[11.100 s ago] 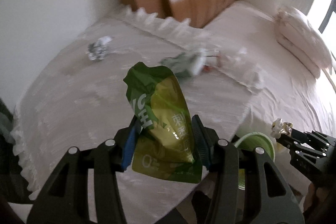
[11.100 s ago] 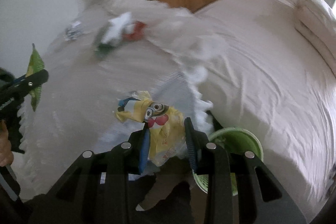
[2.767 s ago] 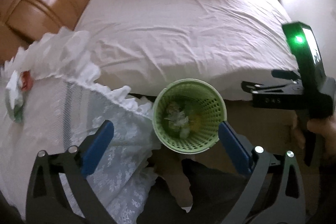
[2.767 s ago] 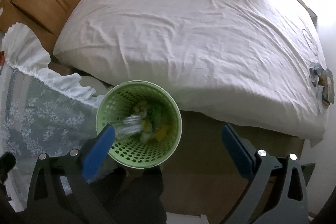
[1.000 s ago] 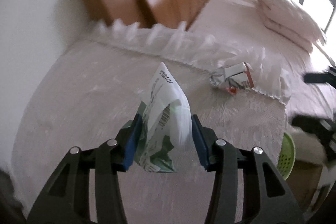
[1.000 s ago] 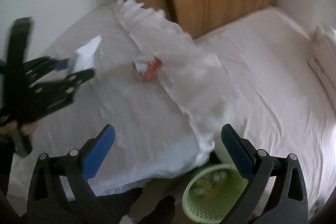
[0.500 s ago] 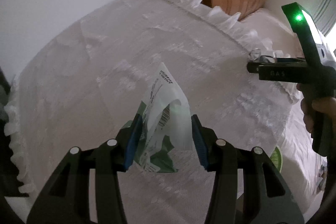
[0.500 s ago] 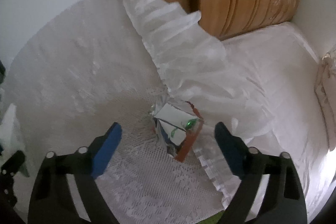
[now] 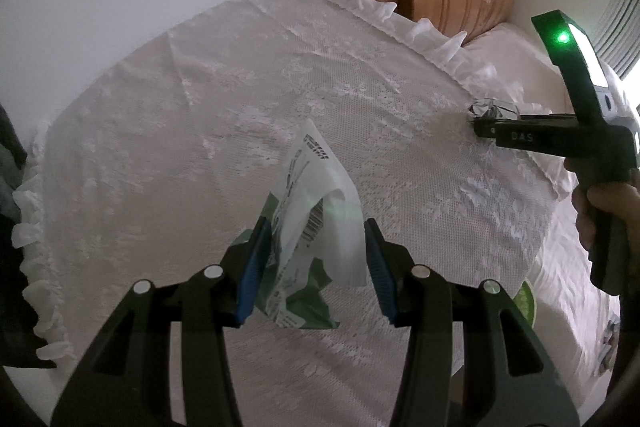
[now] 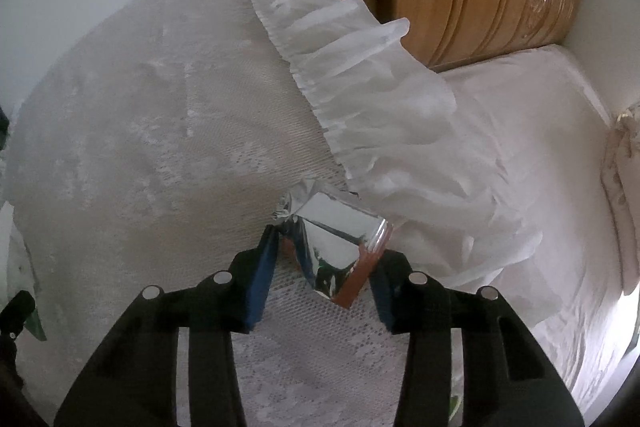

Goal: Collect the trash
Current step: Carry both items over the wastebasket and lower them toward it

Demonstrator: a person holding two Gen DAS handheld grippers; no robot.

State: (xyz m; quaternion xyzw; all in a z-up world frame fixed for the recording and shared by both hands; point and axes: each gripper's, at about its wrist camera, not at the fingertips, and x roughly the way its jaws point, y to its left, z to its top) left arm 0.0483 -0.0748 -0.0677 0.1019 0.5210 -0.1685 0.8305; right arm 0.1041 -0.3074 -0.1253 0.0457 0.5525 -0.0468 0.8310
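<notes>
- Left gripper (image 9: 314, 267) is clenched on one white-and-green crumpled plastic wrapper (image 9: 316, 251), held above the white lace-covered table (image 9: 200, 115), whose middle lies bare.
- Right gripper (image 10: 322, 269) grasps one silver foil packet (image 10: 340, 223) at the table's frilled right edge (image 10: 360, 75), beside the white-sheeted bed (image 10: 540, 167).

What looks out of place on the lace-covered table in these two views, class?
Litter: a crumpled silver and red wrapper lies on the lace tablecloth by its frill, between the right gripper's fingers. The left gripper holds a green and white packet.
</notes>
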